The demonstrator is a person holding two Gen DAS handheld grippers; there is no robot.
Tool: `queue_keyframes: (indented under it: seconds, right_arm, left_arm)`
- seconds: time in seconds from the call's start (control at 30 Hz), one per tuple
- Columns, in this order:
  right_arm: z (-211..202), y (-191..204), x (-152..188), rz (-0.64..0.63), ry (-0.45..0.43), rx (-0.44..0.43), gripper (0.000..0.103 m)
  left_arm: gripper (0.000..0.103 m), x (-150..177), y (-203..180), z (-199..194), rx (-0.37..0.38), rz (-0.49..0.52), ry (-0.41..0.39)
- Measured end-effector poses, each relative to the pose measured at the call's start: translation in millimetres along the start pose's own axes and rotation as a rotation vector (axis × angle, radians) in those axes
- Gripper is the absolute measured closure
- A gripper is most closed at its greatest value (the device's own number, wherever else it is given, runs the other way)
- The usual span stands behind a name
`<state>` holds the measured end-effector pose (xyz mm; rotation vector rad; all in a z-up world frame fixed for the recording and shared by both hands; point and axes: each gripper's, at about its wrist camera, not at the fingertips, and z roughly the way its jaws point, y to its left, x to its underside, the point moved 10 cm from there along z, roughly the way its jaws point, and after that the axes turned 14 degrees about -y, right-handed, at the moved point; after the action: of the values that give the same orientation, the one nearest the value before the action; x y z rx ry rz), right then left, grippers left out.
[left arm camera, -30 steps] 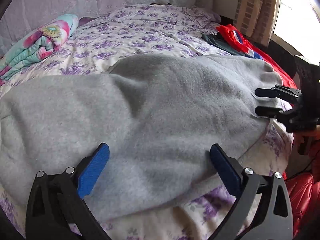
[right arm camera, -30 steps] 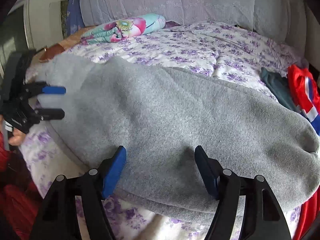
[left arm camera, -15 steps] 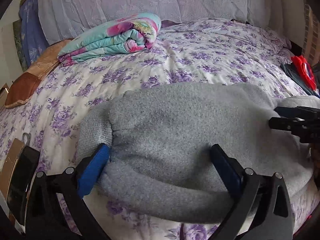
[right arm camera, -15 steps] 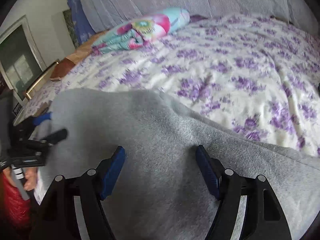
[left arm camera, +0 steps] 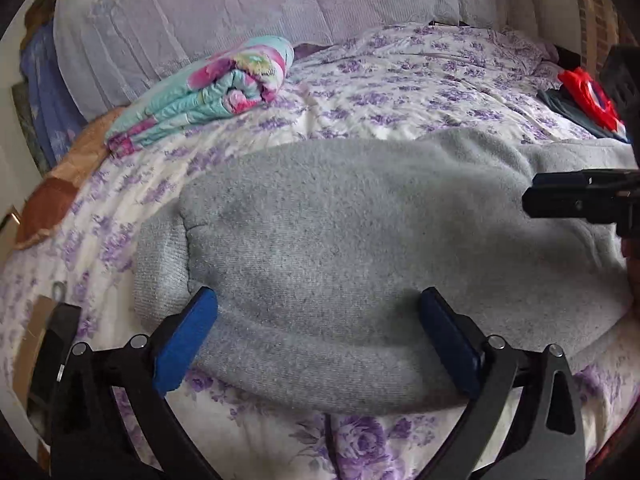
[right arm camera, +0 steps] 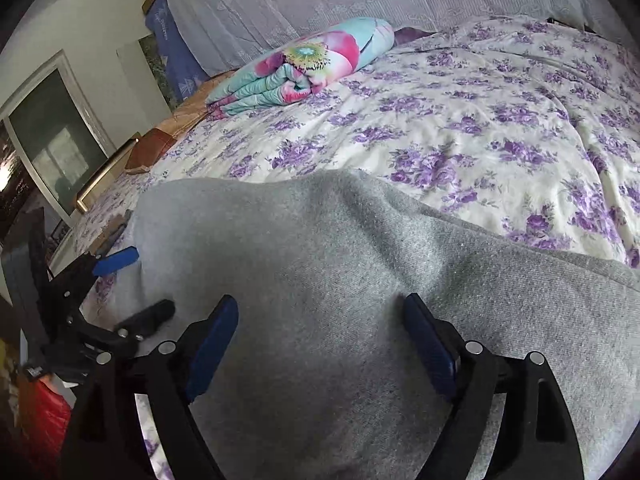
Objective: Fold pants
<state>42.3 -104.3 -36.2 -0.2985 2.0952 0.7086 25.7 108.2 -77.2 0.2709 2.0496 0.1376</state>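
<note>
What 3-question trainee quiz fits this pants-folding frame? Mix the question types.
1. True or false: the left gripper has its jaws shut on the grey sweatpants.
2. Multiple choice: what lies near the head of the floral bedspread? A) a rolled floral blanket B) a laptop C) a basket
3. Fill in: in the left wrist view, the red garment lies at the far ____ edge of the bed.

Key
1. False: both the left and the right gripper have their jaws wide open over the fabric.
2. A, the rolled floral blanket.
3. right
</note>
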Motion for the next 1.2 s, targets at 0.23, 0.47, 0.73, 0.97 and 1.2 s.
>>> queue_keyframes:
  seconds: [0.23, 0.47, 0.73, 0.97, 1.2]
  right_arm:
    - [-138, -82, 9, 0.169, -0.217, 0.084, 0.018]
    - [-272, -177, 34, 0.391, -0.367, 0.332, 0.018]
    - [-290, -249, 71, 0.716, -0.435, 0.376, 0.024]
    - [-271, -275, 59, 0.732, -0.460, 0.404, 0.025]
    - [-263, -285, 49, 0.670, -0.488, 0.490, 0.024]
  left_arm:
    - [0.005, -17, -6, -26, 0.062, -0.122, -0.073]
    - [0.005, -62, -122, -51, 0.254, 0.005, -0.129]
    - [0.005, -37, -201, 5, 0.336, -0.068, 0.099]
    - [0.004, -21, -200, 11, 0.342, -0.092, 0.106]
    - [0.004, -44, -133, -14, 0.253, -0.177, -0.024]
